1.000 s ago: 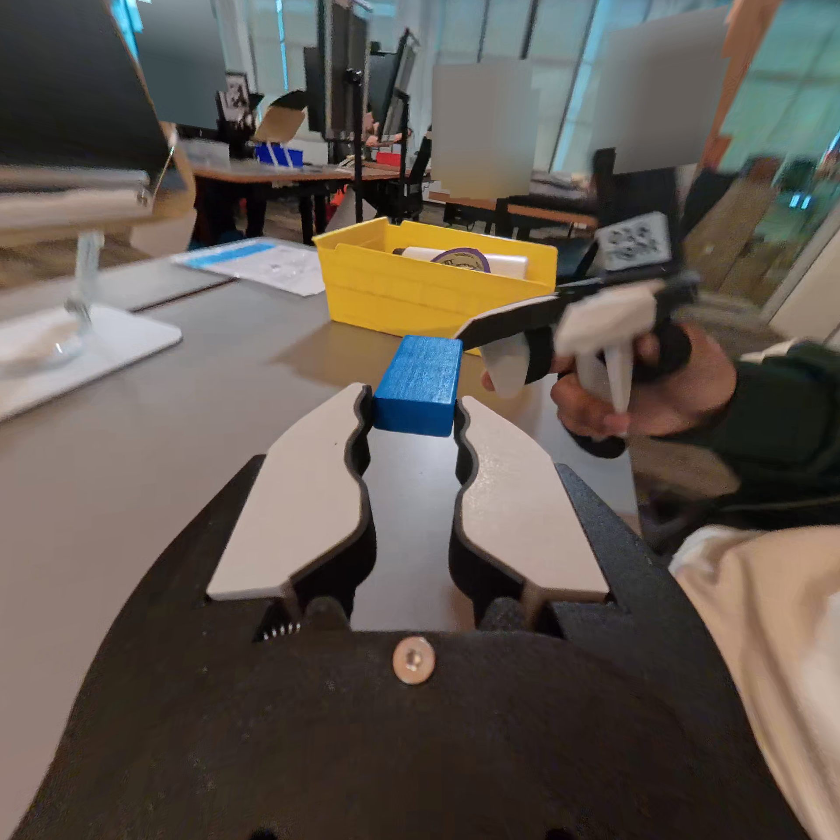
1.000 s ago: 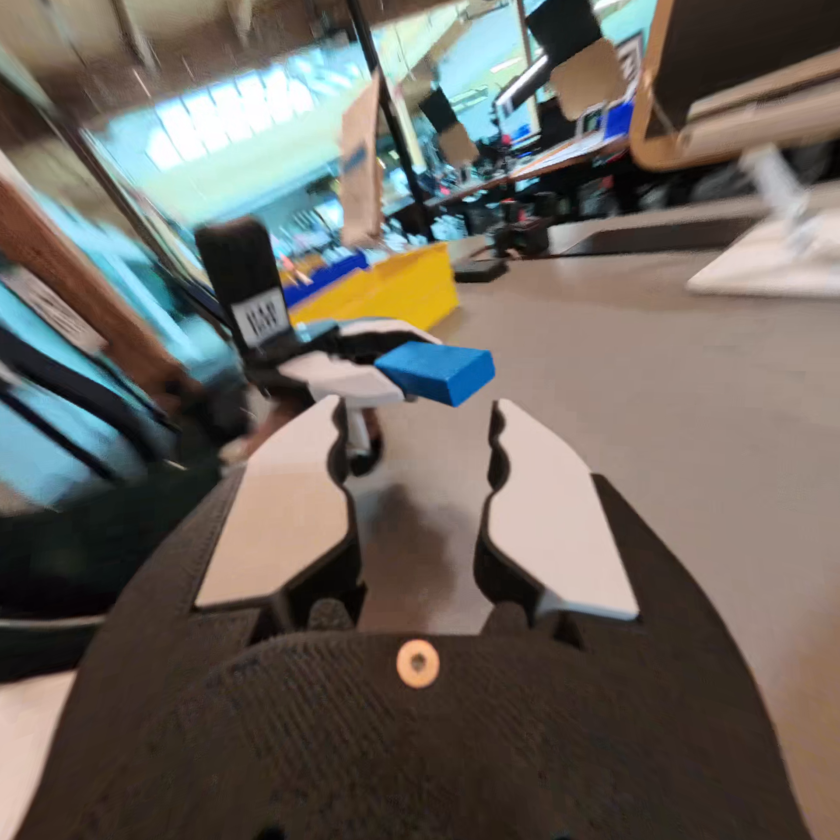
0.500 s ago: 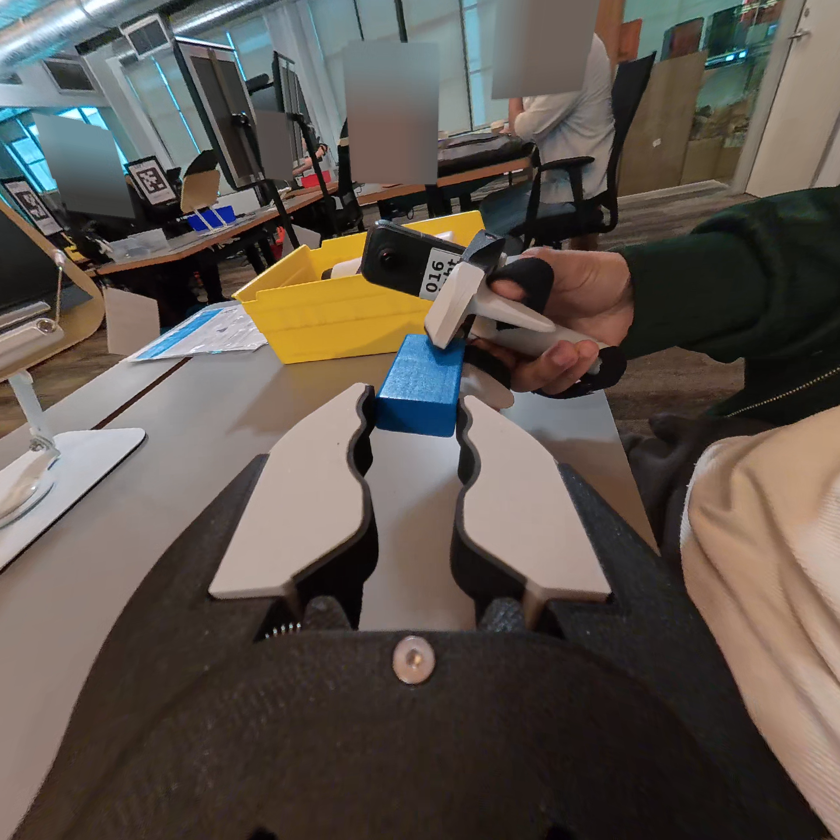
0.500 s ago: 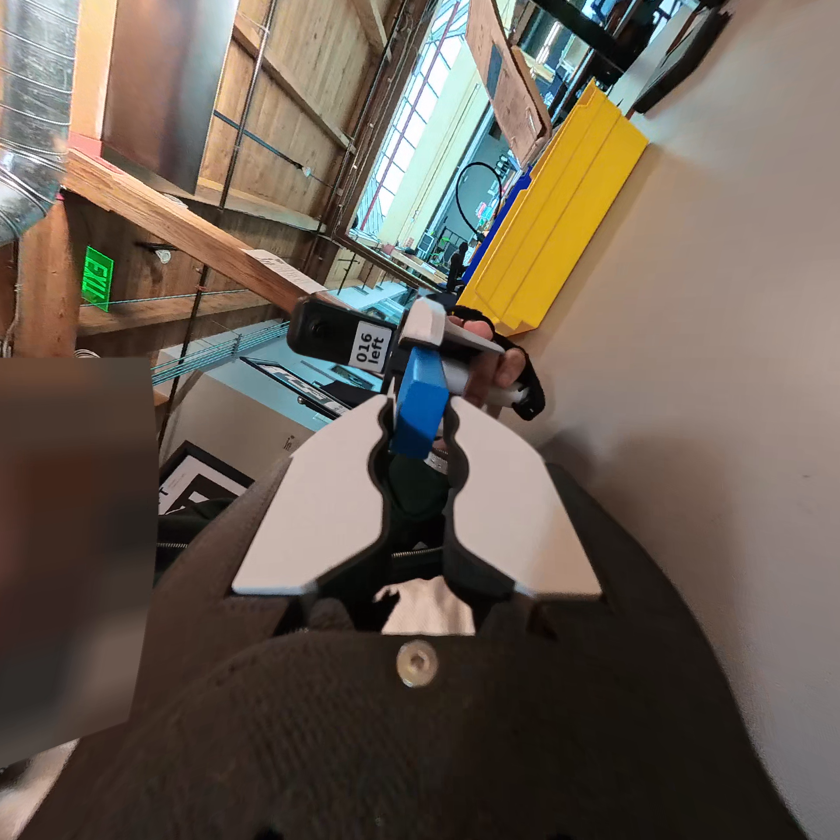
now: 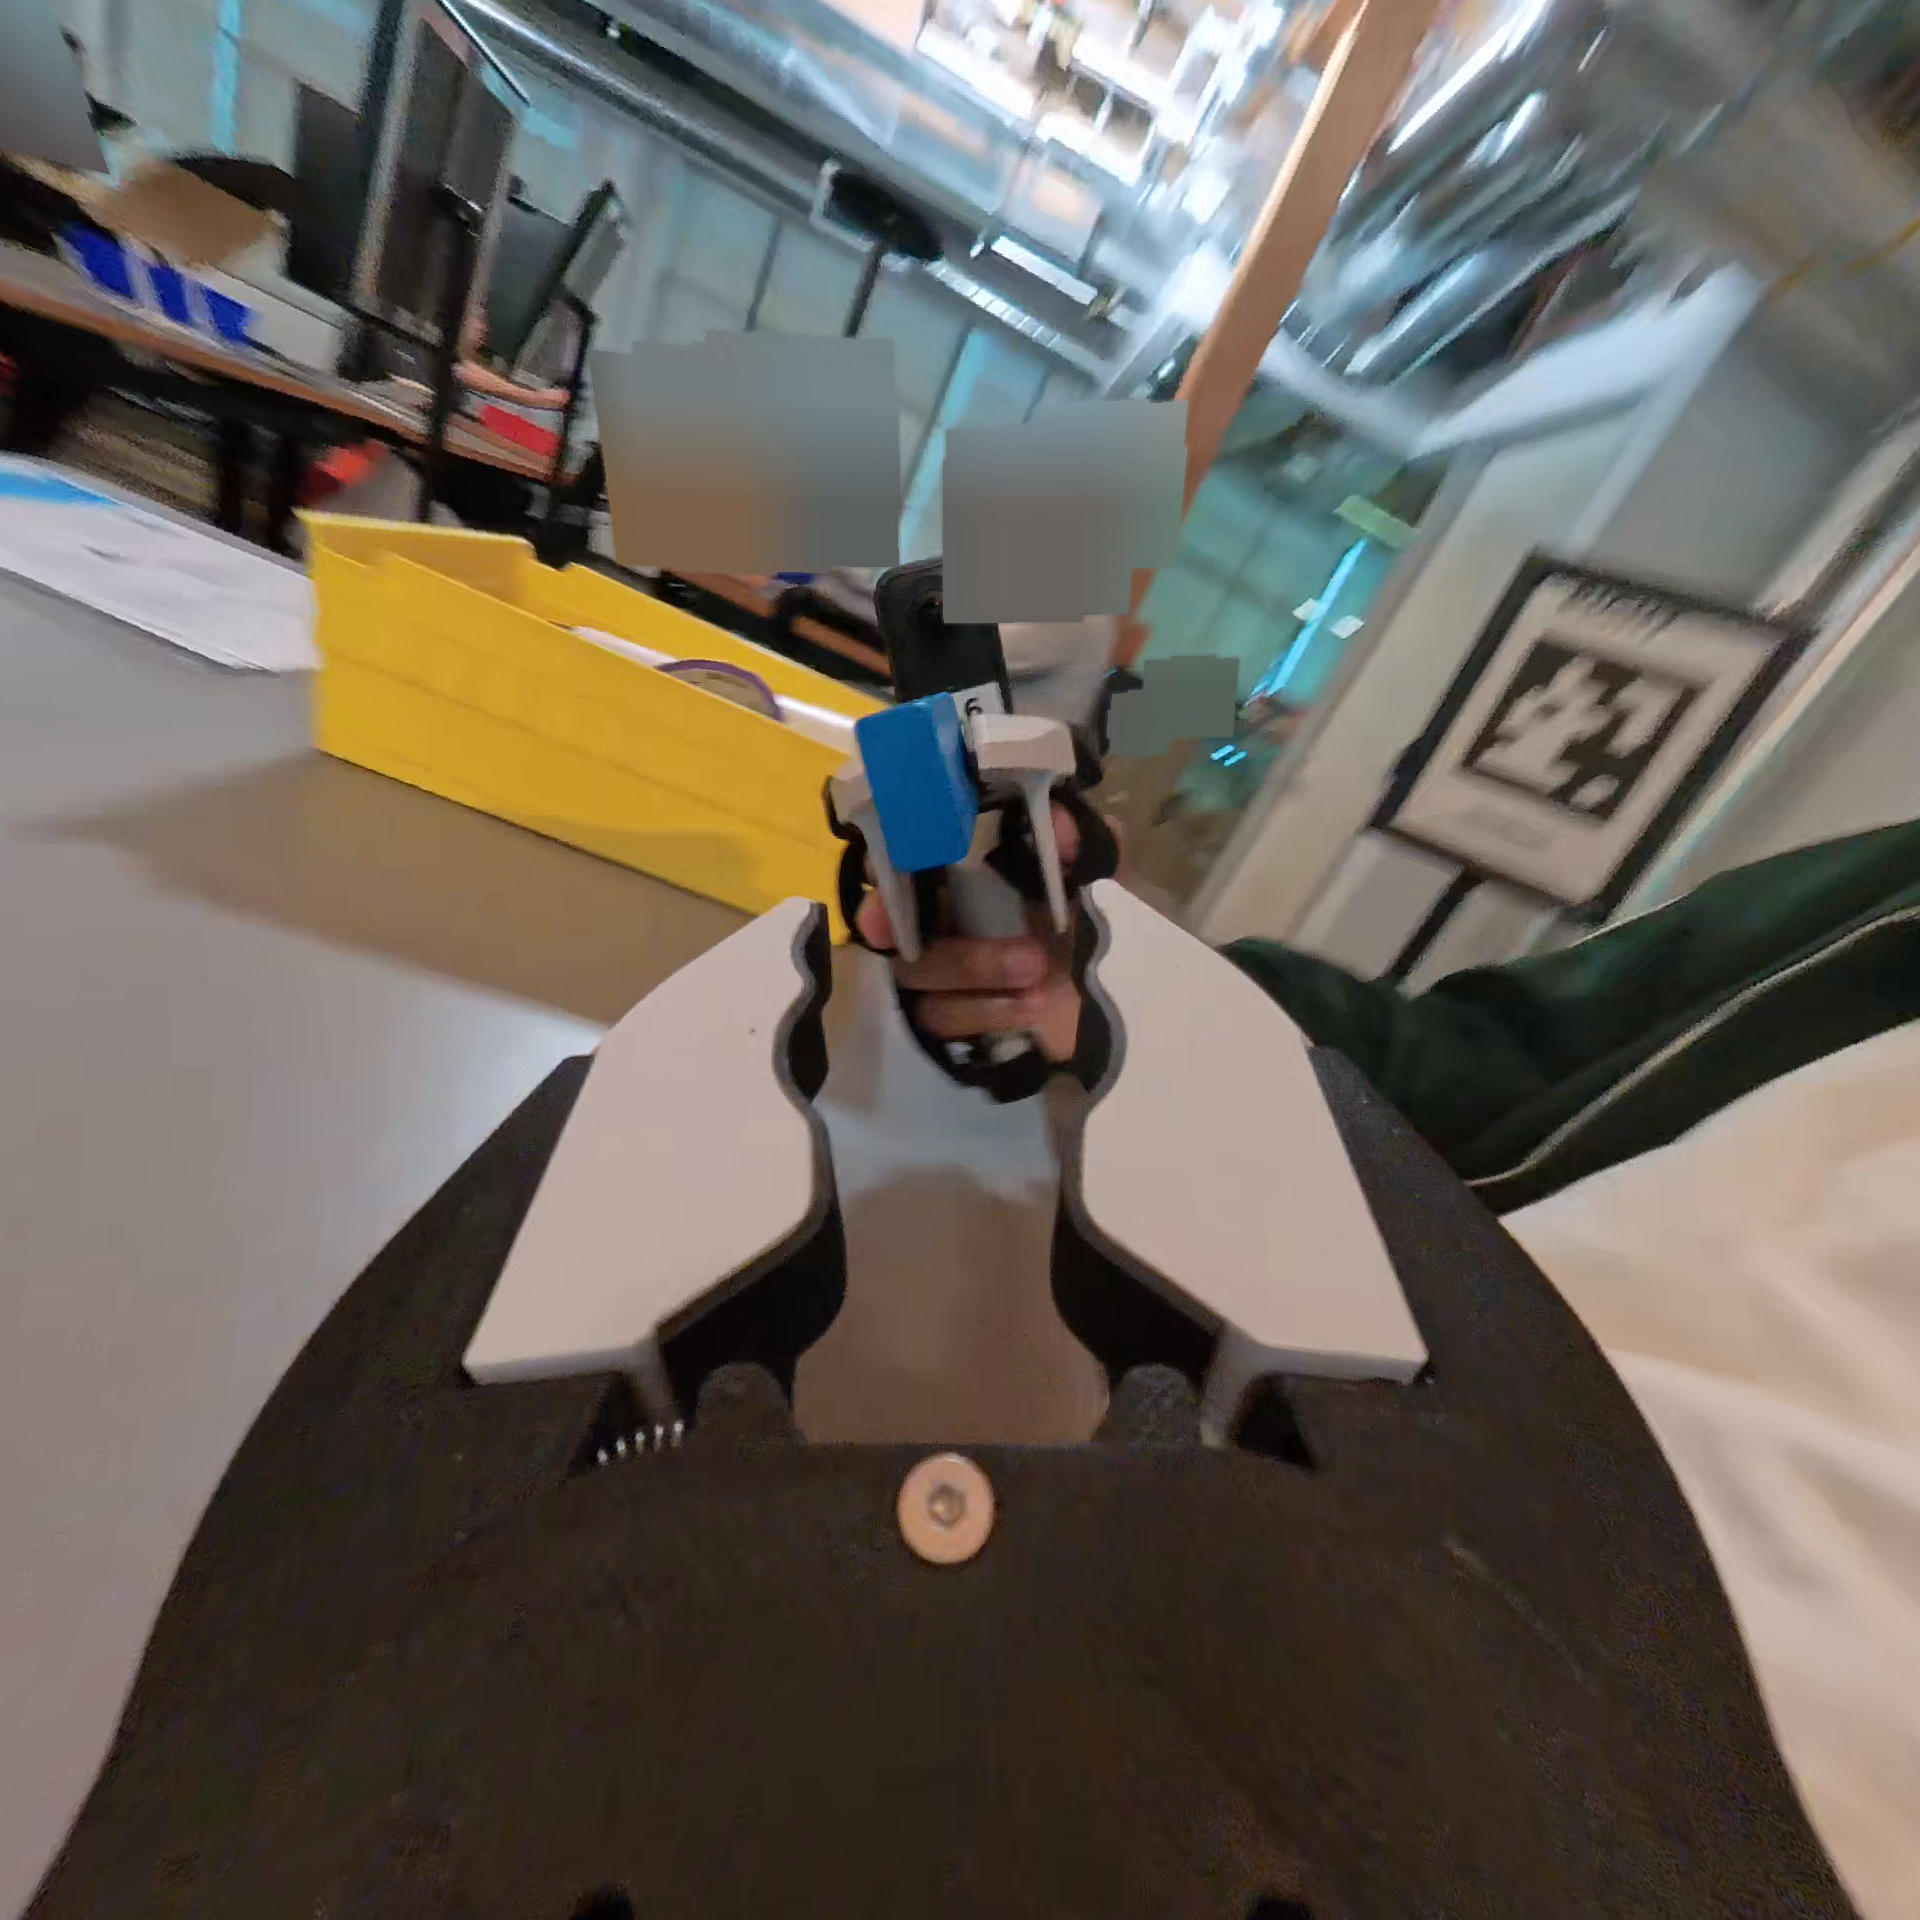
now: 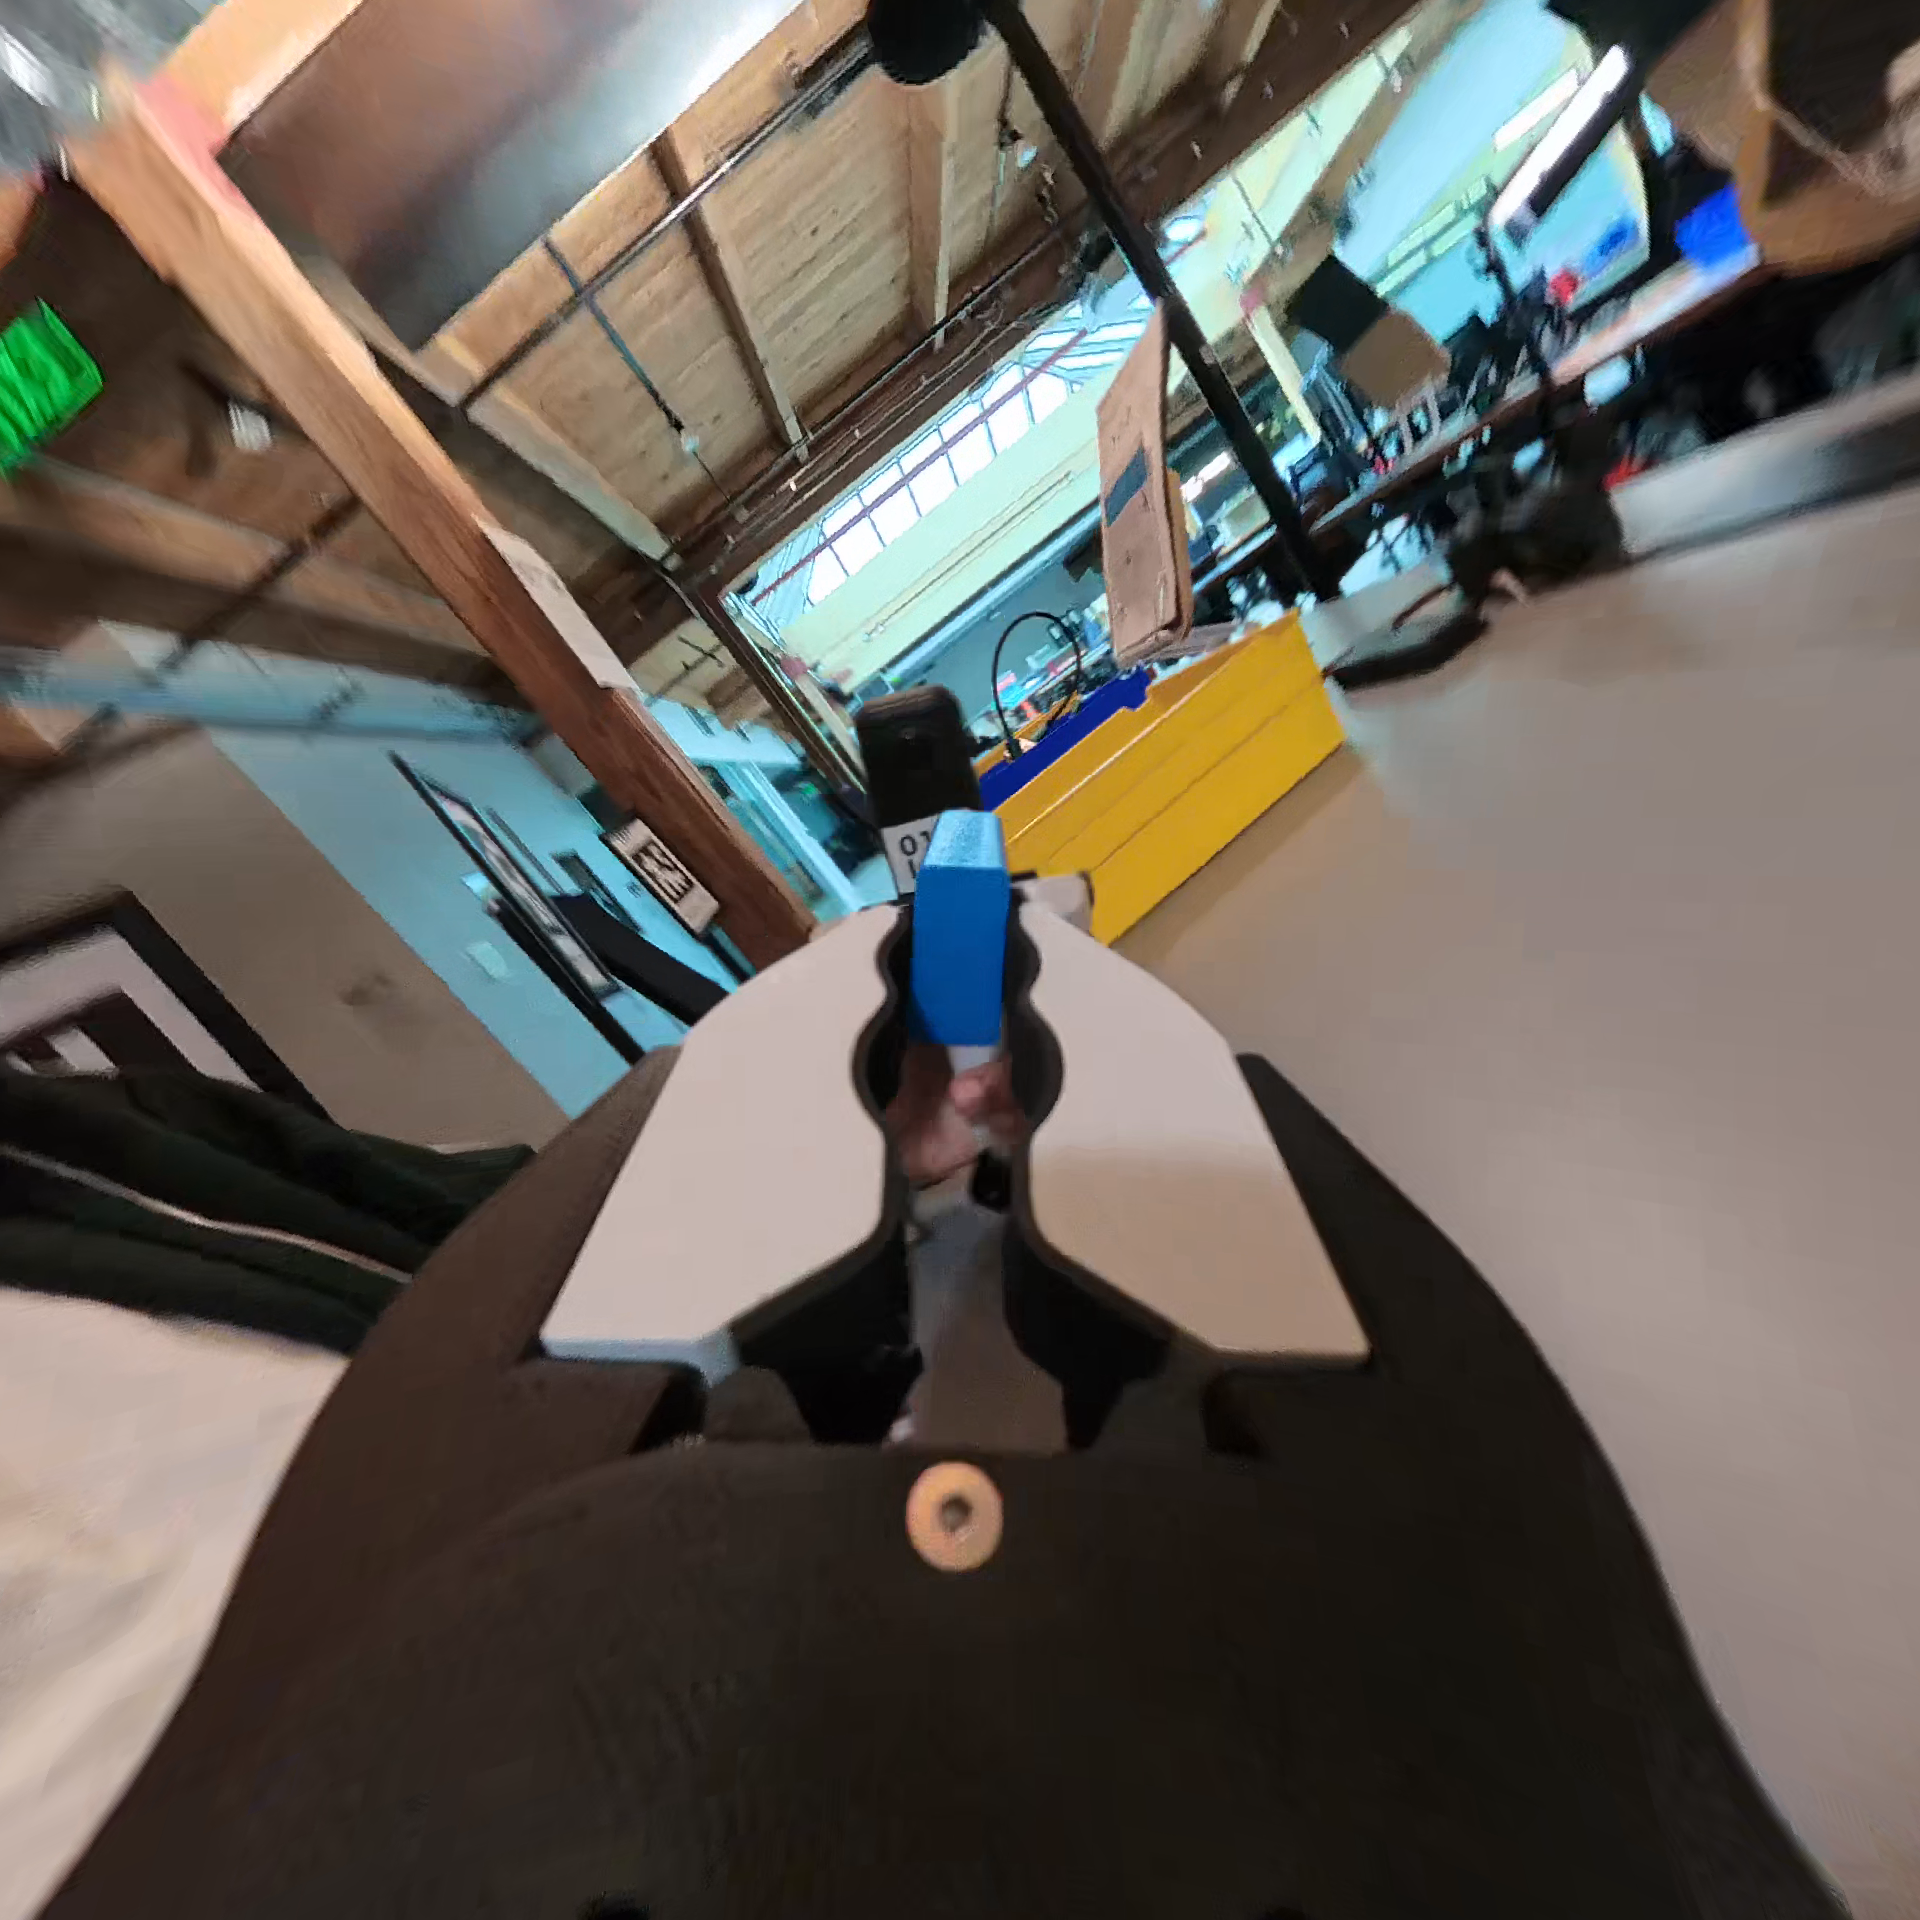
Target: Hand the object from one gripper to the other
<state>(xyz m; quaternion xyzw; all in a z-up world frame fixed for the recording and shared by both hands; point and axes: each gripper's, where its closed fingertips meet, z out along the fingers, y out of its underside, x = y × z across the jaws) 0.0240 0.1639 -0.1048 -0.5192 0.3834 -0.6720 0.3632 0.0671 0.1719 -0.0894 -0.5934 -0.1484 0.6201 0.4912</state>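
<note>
Right wrist view shows the blue block (image 6: 958, 940) at frame centre pinched edge-on by only the tips of the right gripper (image 6: 958, 971), while the left gripper (image 5: 951, 956) gapes empty, so a jolt could twist the block loose onto the table (image 6: 1558, 935).

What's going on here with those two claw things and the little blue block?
A person is holding a hand-held gripper in each hand above a grey table and passing a blue block between them. At this moment the right gripper is clamped on the block, while the left gripper is open and empty, pointing at it from a short way off. A yellow bin sits on the table behind them.
</note>
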